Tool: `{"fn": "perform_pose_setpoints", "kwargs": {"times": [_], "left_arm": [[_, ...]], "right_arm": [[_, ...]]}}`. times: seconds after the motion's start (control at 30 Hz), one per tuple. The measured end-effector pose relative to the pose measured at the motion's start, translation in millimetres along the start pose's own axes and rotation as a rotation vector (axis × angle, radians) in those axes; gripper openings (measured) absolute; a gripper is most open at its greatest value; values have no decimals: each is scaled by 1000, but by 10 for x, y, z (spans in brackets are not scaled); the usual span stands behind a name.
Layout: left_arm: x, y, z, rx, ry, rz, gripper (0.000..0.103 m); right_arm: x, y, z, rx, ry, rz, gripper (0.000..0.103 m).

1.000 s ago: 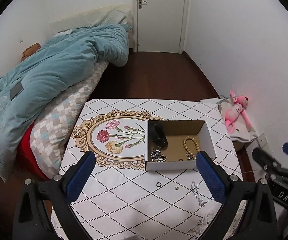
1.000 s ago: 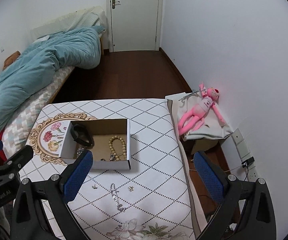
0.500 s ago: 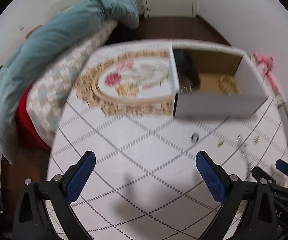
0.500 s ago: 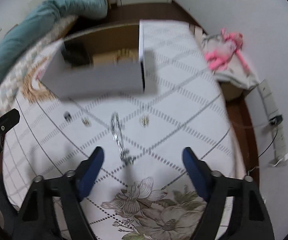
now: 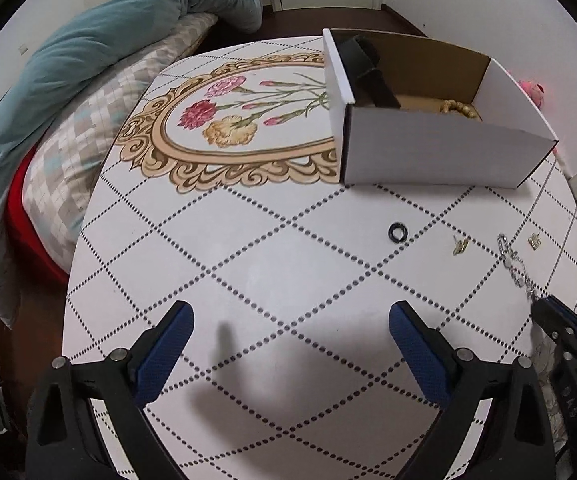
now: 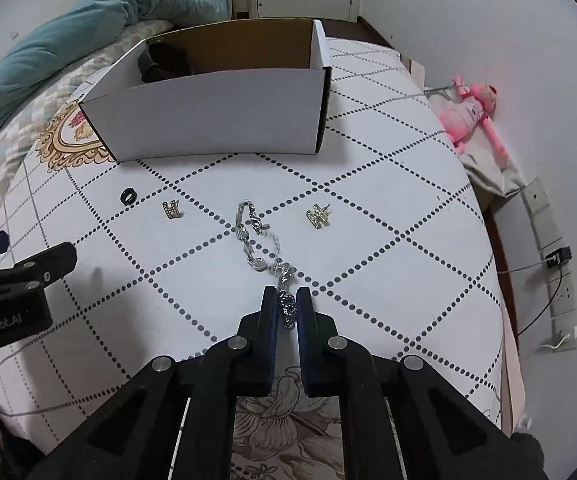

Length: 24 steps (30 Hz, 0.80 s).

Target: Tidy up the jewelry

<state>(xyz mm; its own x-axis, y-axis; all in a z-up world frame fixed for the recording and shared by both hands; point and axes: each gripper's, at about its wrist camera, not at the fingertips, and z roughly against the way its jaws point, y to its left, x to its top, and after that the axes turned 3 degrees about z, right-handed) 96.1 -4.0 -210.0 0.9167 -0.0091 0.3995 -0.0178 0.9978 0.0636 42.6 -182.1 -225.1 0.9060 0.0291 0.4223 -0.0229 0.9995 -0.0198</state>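
At the bottom centre of the right wrist view, the right gripper [image 6: 287, 305] has its fingers pinched on the near end of a silver chain [image 6: 259, 242] trailing up the patterned surface [image 6: 388, 240]. The left gripper [image 5: 288, 338] hangs with fingers wide apart. Farther up, the white cardboard box [image 5: 428, 156] holds a black band [image 5: 368, 72] and gold beads [image 5: 458, 108].

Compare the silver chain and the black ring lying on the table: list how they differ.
The silver chain is long, pale and linked, snaking across the table; the black ring is a small dark closed loop. The right gripper has closed its fingers on the chain's near end; the ring lies untouched, with the left gripper open and short of it. Both lie outside the box.
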Motion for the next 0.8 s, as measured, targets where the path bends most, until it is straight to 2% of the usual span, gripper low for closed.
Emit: {"fn": "perform_pose_setpoints", "kwargs": {"times": [0.17, 0.43, 0.47, 0.6, 0.67, 0.7, 0.77, 0.8], "left_arm": [[99, -46, -104, -33, 13, -4, 100], [252, -269, -227, -69, 13, -54, 97], [265, -290, -238, -71, 14, -58, 87], [314, -376, -261, -83, 9, -78, 64], [336, -401, -249, -98, 1, -86, 39], [346, -417, -245, -109, 1, -90, 32], [360, -452, -240, -122, 0, -102, 10], [361, -469, -239, -117, -2, -107, 10]], "right_arm": [[33, -293, 86, 40, -2, -112, 8], [89, -438, -6, 36, 18, -161, 8], [90, -439, -16, 35, 21, -164, 8], [116, -449, -54, 29, 30, -167, 8], [127, -460, -63, 25, 33, -172, 8], [125, -459, -58, 24, 34, -172, 8], [135, -469, -63, 23, 35, -174, 8], [138, -474, -61, 23, 36, -175, 8]]}}
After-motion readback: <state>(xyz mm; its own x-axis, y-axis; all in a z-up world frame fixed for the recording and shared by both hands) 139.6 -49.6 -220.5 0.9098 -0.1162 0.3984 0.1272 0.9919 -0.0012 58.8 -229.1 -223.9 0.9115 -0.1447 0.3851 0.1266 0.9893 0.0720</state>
